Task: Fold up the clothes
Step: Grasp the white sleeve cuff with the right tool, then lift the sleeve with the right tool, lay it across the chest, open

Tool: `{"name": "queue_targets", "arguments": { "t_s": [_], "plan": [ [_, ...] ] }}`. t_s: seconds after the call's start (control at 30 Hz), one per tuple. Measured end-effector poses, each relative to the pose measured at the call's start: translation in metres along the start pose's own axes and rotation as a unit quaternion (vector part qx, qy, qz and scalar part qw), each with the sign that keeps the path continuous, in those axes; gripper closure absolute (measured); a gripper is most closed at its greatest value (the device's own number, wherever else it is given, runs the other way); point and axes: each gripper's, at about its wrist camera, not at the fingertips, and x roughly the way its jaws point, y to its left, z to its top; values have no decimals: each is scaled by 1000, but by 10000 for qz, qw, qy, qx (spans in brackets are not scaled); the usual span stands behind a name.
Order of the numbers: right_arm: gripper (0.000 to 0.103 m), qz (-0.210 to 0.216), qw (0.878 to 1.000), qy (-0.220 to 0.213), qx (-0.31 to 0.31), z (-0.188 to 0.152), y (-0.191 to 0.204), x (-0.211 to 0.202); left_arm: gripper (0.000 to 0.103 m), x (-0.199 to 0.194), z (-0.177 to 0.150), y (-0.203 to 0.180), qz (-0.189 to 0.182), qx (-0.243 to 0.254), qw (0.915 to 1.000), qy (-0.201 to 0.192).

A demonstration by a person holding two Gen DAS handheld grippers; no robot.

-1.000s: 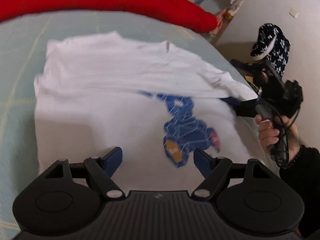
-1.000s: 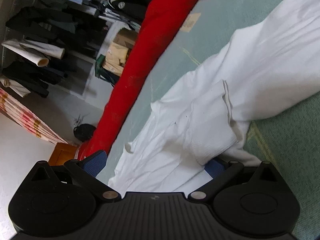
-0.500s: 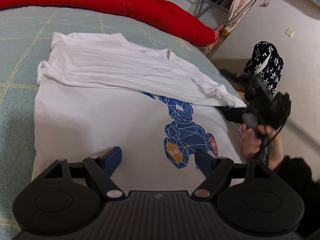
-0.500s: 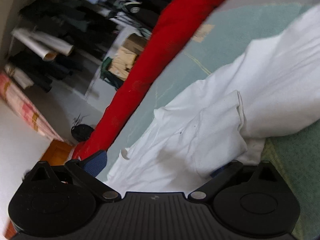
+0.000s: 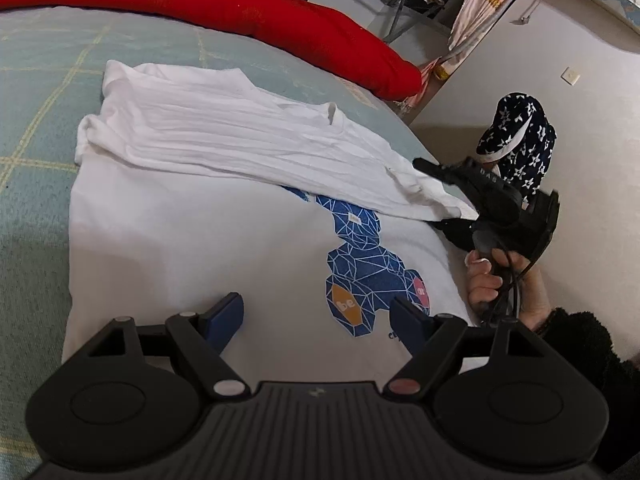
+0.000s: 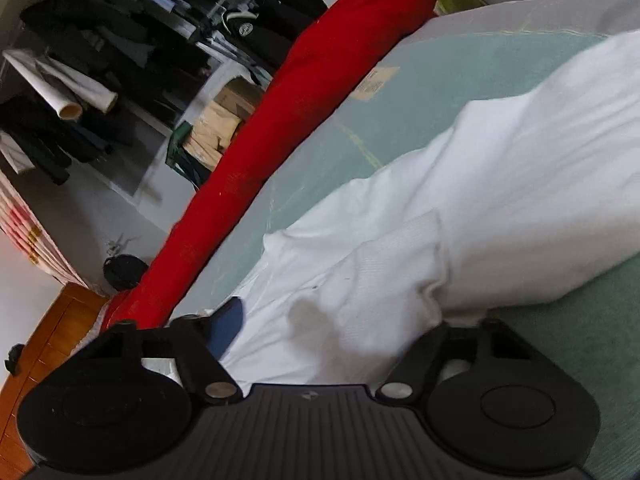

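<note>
left wrist view: left gripper point(image 5: 318, 316) gapes empty over white t-shirt point(image 5: 180, 236); right gripper point(image 6: 332, 320) has been closing around its sleeve.

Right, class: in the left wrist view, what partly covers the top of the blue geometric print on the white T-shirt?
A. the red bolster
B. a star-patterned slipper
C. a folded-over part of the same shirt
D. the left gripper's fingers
C: the folded-over part of the white T-shirt lies across the upper edge of the blue geometric print.
</note>
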Motion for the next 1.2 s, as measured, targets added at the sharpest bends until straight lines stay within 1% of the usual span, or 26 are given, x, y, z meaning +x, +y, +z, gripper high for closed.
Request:
{"name": "queue_targets", "arguments": {
  "t_s": [0.03,0.07,0.1,0.13,0.17,0.27,0.3,0.37,0.4,0.43,0.47,0.5,0.53,0.57,0.63,0.73,0.8,0.83,0.93,1.0,1.03,1.07,1.17,1.2],
  "plan": [
    [39,39,9997,-8,250,4,-4,0,23,0,0,1,-6,2,10000,3],
    [39,78,9987,-15,501,8,-9,0,23,1,0,1,-5,13,10000,4],
    [37,89,9972,-3,746,14,-10,2,23,1,0,0,-1,26,10000,3],
    [32,101,9960,22,891,17,-8,4,23,1,0,0,6,35,10000,-4],
    [28,86,9969,66,780,19,-3,7,23,1,0,0,8,37,10000,-15],
    [29,91,9995,148,260,15,8,14,23,0,-2,1,-12,20,10000,-54],
    [34,64,9998,153,148,12,5,13,23,0,-2,1,-21,33,10000,-60],
    [58,18,9999,162,-10,9,-3,10,23,0,-2,1,-36,43,10000,-61],
    [64,4,9998,194,92,11,-8,8,23,0,-2,1,-44,46,10000,-58],
    [73,-12,9994,238,256,13,-13,5,23,0,-2,2,-51,49,10000,-55],
    [75,-33,9992,225,327,16,-13,2,23,0,-2,2,-61,47,10000,-56],
    [74,-55,9990,210,397,19,-13,-1,23,0,-2,3,-70,42,9999,-63],
    [73,-2,9995,130,300,18,-10,-9,23,0,-2,3,-77,44,9999,-69],
    [72,111,9997,76,223,16,-4,-11,23,0,-2,3,-83,41,9999,-76],
    [70,342,9990,67,273,13,0,-15,22,0,-2,3,-86,29,9999,-81],
    [66,352,9988,221,250,14,5,-6,22,0,-3,3,-85,38,9999,-76],
    [66,310,9987,316,253,13,3,-1,22,0,-3,3,-98,26,9999,-83],
    [74,264,9987,360,264,11,0,1,22,0,-3,3,-105,14,9999,-89],
    [78,127,9983,490,298,7,-10,6,22,0,-3,3,-105,23,9999,-96],
    [84,68,9981,547,285,7,-11,8,22,0,-3,3,-102,35,9999,-93],
    [89,38,9979,575,279,8,-12,9,22,0,-3,3,-110,21,9999,-96],
    [92,42,9977,600,303,8,-16,10,22,0,-3,4,-119,6,9999,-102],
    [93,-10,9981,599,170,7,-15,12,23,0,-3,4,-131,3,9999,-111],
    [93,-119,9980,620,37,8,-9,14,23,0,-3,4,-130,13,9999,-105]
  ]
}}
